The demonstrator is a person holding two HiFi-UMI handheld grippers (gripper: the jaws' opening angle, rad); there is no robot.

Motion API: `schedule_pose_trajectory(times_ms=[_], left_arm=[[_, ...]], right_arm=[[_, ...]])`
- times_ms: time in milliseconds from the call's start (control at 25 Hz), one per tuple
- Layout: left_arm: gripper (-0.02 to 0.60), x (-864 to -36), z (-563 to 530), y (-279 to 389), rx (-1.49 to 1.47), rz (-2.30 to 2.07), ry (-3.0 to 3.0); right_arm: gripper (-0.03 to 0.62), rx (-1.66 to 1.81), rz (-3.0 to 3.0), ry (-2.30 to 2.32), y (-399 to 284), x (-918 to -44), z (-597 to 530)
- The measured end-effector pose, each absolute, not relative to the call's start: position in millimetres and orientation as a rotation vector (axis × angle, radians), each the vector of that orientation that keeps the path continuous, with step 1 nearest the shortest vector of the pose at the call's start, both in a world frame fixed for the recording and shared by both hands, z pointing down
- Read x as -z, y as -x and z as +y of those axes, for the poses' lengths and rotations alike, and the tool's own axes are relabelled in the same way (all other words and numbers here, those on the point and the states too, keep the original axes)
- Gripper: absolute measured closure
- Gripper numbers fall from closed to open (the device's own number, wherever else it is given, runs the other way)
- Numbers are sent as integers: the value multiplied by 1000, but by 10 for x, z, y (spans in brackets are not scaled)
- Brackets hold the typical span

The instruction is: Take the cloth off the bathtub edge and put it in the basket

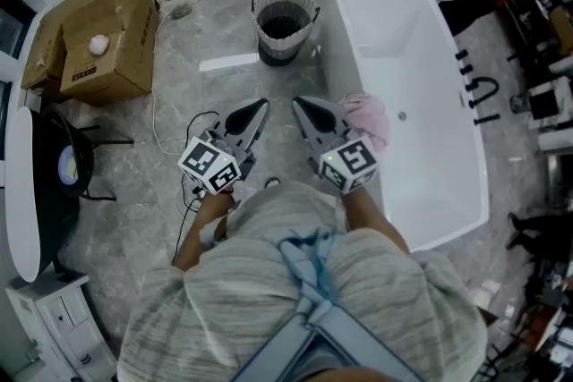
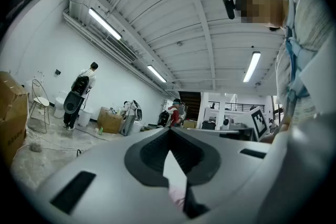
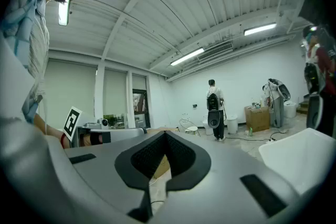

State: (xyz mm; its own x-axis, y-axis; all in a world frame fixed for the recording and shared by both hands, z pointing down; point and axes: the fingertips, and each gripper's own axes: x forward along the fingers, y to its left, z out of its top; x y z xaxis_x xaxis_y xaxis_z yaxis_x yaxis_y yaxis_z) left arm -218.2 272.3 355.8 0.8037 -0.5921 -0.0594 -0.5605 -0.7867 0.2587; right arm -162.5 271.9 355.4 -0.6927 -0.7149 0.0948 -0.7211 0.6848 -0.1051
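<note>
A pink cloth [image 1: 369, 118] is draped over the left rim of the white bathtub [image 1: 421, 40]. The ribbed basket [image 1: 285, 21] stands on the floor beside the tub's far left corner. My right gripper [image 1: 303, 106] is held level just left of the cloth, shut and empty. My left gripper [image 1: 260, 110] floats beside it, also shut with nothing in it. In the left gripper view the jaws [image 2: 169, 131] meet, and a sliver of pink shows low in the gap behind them. The right gripper view shows closed jaws [image 3: 165, 135] and a tub corner [image 3: 299, 157] at the right.
A cardboard box [image 1: 97, 40] sits on the floor at the left, with a black chair [image 1: 76, 165] and a white round tabletop [image 1: 20, 192] nearer. Cables [image 1: 192, 125] trail across the grey floor. Dark equipment [image 1: 537, 103] crowds the tub's right side. A person [image 3: 214, 110] stands far off.
</note>
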Motion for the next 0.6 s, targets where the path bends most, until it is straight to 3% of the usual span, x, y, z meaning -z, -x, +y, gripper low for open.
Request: schedule_pose_trajectory(times_ms=[600], left_arm=[[580, -3596, 2607, 2242, 191, -868, -2764]], right_arm=[[592, -304, -2926, -1178, 1776, -3533, 2668]])
